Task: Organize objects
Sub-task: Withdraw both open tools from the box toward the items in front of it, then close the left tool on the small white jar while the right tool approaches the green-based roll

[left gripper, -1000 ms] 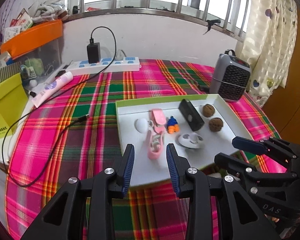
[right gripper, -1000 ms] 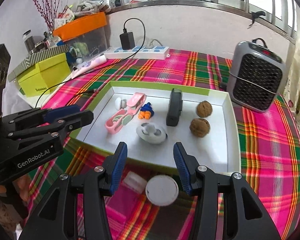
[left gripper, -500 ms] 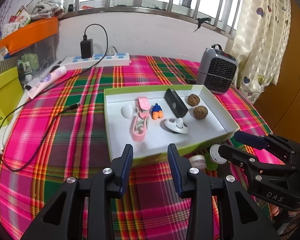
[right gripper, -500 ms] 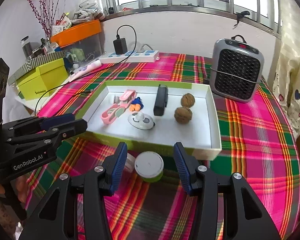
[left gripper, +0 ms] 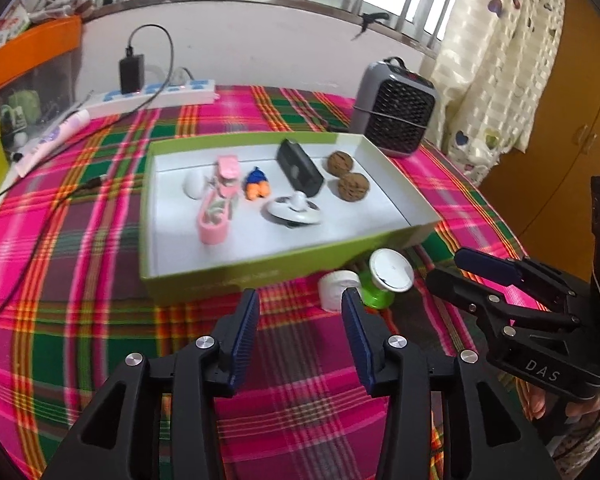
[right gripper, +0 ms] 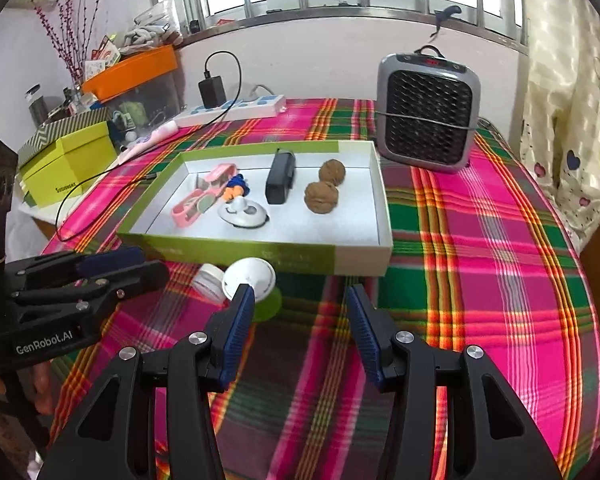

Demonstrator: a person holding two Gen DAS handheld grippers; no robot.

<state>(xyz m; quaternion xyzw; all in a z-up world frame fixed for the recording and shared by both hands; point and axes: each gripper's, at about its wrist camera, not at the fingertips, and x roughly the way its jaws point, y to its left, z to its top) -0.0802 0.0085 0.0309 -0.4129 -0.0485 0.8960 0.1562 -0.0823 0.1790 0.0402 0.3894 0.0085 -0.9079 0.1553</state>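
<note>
A green-sided white tray (left gripper: 260, 268) (right gripper: 356, 258) on the plaid cloth holds a pink clip (left gripper: 217, 216), a white egg shape (left gripper: 195, 185), a small blue-and-orange toy (left gripper: 257, 185), a black box (left gripper: 300, 166), two walnuts (left gripper: 353, 186) (right gripper: 321, 197) and a white spinning-top shape (left gripper: 294, 210). In front of the tray lie a green jar with a white lid (left gripper: 390, 270) (right gripper: 250, 278) and a small white roll (left gripper: 337, 284) (right gripper: 209, 280). My left gripper (left gripper: 300, 308) hangs just before them, its jaws opening, nothing between them. My right gripper (right gripper: 300, 304) stands open and empty, right of the jar.
A grey heater (right gripper: 428, 114) stands behind the tray's right end. A power strip with a charger and cable (left gripper: 148, 94), a tube (left gripper: 52, 140), a yellow-green box (right gripper: 66, 164) and an orange-lidded bin (right gripper: 132, 66) crowd the back left. A curtain (left gripper: 496, 60) hangs at the right.
Both grippers have drawn back from over the tray to the cloth in front of it, bringing the jar and roll into view. The left jaws have spread wider.
</note>
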